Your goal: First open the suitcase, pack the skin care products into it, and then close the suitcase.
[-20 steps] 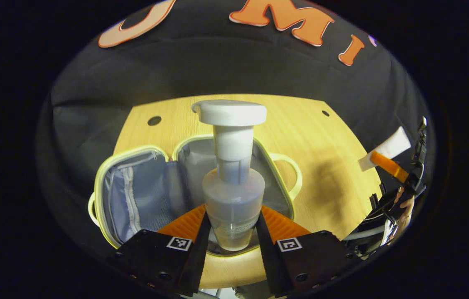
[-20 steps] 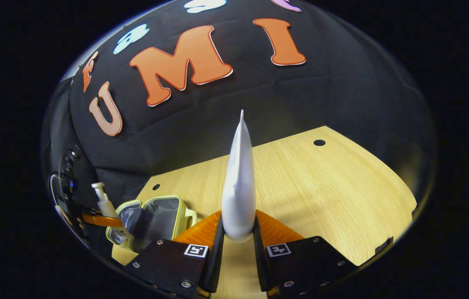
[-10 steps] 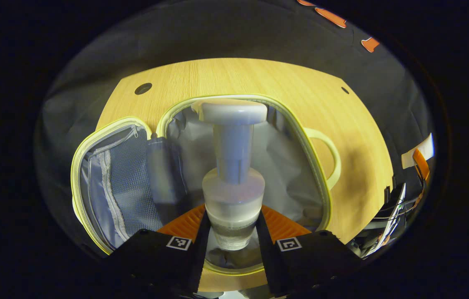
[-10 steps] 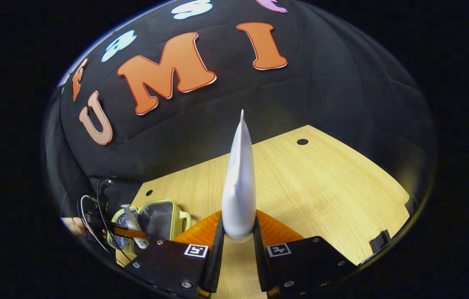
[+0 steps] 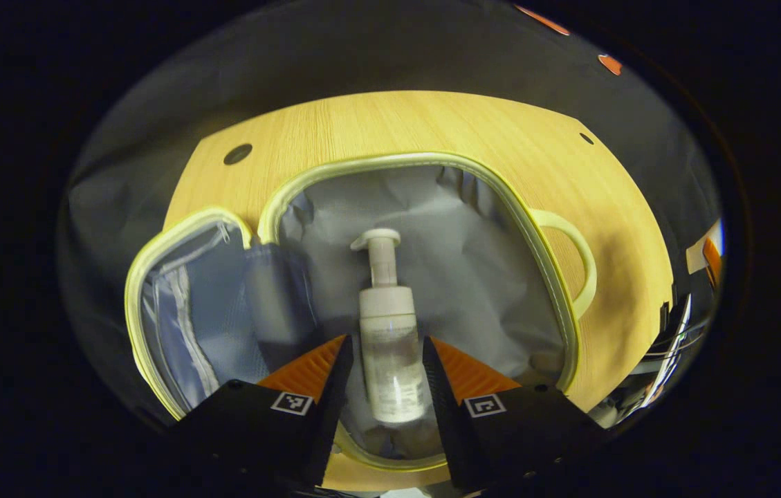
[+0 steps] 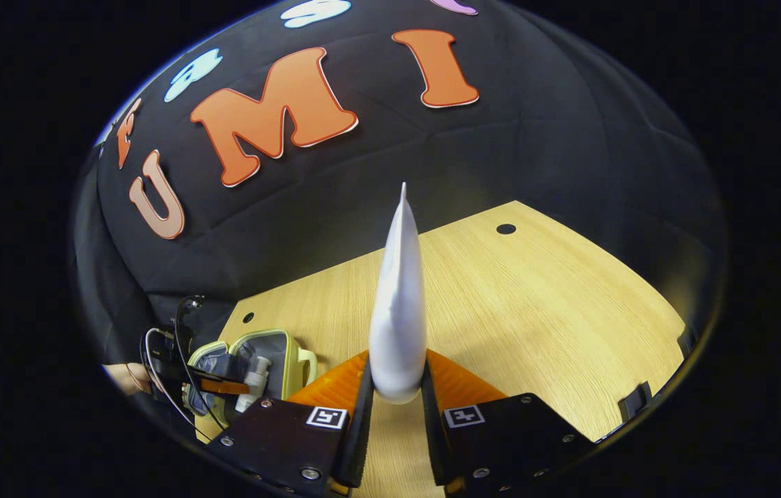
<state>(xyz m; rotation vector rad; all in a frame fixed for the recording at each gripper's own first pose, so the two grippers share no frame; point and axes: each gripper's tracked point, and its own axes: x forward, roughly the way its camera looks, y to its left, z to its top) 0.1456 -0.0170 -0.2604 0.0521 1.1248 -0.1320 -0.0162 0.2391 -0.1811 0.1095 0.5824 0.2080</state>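
Between my left gripper's [image 5: 382, 366] parted fingers, but below them and untouched, a pump bottle [image 5: 390, 346] lies on the grey lining of the open suitcase [image 5: 432, 207], its nozzle pointing away from me. Beyond it, the yellow-rimmed case rests on the wooden table [image 5: 390, 124]. My right gripper [image 6: 396, 394] is clamped on a white tube [image 6: 398, 304] standing upright above the table.

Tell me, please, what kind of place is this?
Probably a staged recording booth: a black cloth wall hangs behind a bare wooden table, which carries an open suitcase with a pump bottle inside.
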